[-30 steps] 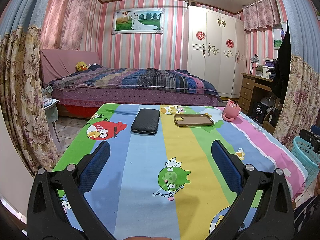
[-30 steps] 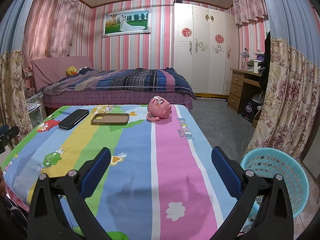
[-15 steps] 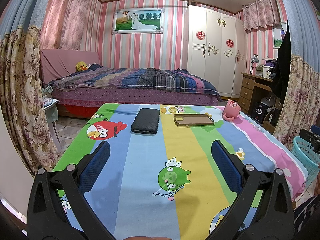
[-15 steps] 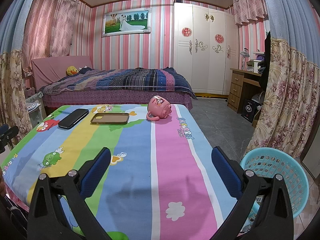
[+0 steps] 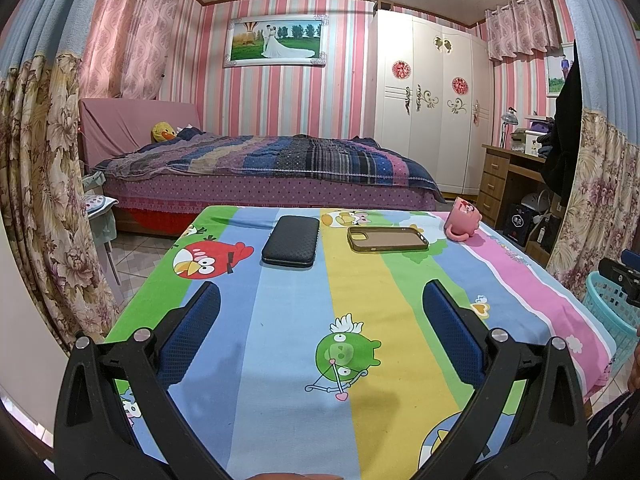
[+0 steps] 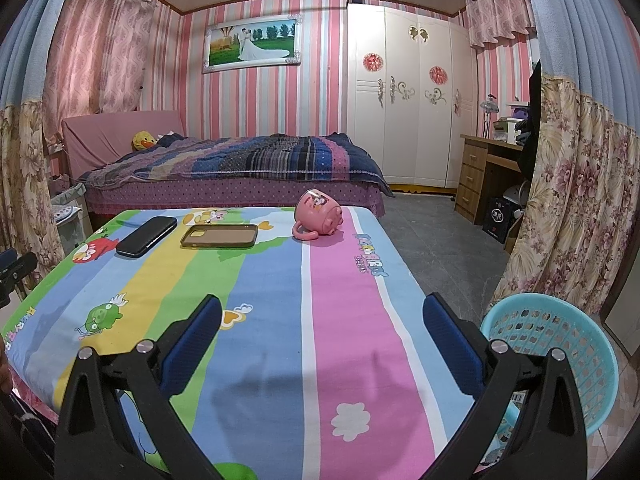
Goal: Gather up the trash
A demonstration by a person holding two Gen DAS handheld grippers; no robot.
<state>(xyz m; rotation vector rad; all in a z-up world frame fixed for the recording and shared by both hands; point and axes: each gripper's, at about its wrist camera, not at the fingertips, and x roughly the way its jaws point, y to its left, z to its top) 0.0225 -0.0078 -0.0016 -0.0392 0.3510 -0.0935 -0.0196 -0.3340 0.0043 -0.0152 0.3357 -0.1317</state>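
— Along the table's (image 5: pixel 280 320) far edge, left to right?
— Black case (image 5: pixel 291 241), brown phone case (image 5: pixel 387 238), pink mug (image 6: pixel 319 213) on its side.
— And the tongs?
— Left gripper (image 5: pixel 320 312) and right gripper (image 6: pixel 322 318) both gape wide, holding nothing. Blue basket (image 6: pixel 560 344) sits off the table's right edge.

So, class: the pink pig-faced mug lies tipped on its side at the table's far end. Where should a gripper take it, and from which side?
Probably across the pink pig-faced mug's round body from above, with the open right gripper nearest. Its thin handle rests low on the striped cartoon tablecloth, leaving little room for fingers.
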